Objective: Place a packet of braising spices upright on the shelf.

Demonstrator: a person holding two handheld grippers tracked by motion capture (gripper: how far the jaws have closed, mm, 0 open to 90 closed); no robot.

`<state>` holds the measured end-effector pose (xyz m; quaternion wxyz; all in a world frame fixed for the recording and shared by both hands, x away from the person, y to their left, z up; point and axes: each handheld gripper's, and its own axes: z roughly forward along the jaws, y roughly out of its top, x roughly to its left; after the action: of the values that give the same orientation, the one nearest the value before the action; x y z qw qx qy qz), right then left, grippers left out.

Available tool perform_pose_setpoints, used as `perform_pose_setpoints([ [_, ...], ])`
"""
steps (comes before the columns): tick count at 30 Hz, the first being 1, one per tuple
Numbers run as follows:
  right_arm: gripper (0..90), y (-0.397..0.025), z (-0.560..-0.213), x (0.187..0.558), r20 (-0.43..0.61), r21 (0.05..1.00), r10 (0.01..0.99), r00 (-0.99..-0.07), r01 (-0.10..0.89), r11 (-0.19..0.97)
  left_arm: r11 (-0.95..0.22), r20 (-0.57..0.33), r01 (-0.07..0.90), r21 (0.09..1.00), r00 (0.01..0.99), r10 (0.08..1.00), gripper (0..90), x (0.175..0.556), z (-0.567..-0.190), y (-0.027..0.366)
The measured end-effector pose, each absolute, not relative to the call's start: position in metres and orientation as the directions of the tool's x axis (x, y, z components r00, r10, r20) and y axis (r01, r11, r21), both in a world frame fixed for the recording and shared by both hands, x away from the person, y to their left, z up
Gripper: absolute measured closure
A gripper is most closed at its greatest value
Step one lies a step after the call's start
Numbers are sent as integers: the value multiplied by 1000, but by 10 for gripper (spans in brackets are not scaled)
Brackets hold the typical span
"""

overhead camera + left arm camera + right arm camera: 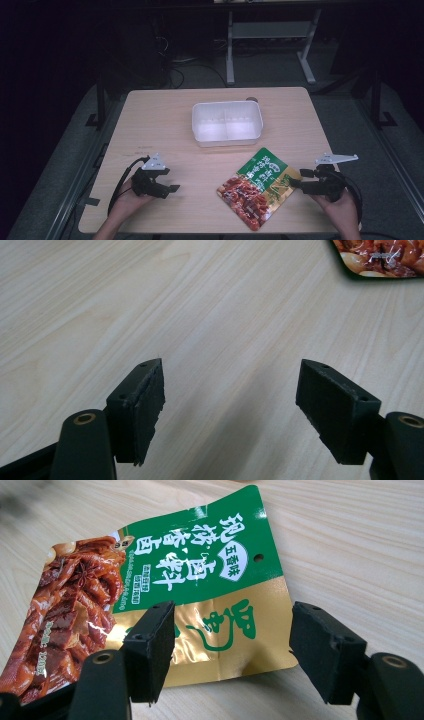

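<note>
A flat food pouch [257,186], green and gold with a picture of red-brown meat, lies on the wooden table [165,125] at the front right. My right gripper [296,181] is open at the pouch's right edge; in the right gripper view its jaws straddle the gold end of the pouch [220,615], which curls up slightly off the table. My left gripper [169,186] is open over bare wood at the front left, well apart from the pouch; a corner of the pouch [380,260] shows at the top right of the left gripper view.
A white plastic tub [227,122] with two compartments stands behind the pouch, near the middle of the table. Dark floor, cables and white desk legs [230,50] lie beyond the far edge.
</note>
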<state>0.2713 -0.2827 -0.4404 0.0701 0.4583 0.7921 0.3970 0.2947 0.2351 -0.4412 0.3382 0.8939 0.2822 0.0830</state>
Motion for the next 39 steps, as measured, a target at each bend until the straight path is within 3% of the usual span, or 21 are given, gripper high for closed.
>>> perform_pose_setpoints([
  [9, 321, -283, -439, 271, 246, 699, 789, -563, 667, 258, -617, -52, 408, 673, 858, 511, 276, 284, -435, 214],
  [25, 315, -286, -440, 278, 229, 689, 797, -559, 672, 273, -707, -42, 294, 644, 936, 350, 340, 280, -426, 136],
  [39, 331, -293, -446, 285, 234, 666, 812, -535, 696, 268, -739, -60, 253, 624, 959, 277, 490, 286, -435, 81],
])
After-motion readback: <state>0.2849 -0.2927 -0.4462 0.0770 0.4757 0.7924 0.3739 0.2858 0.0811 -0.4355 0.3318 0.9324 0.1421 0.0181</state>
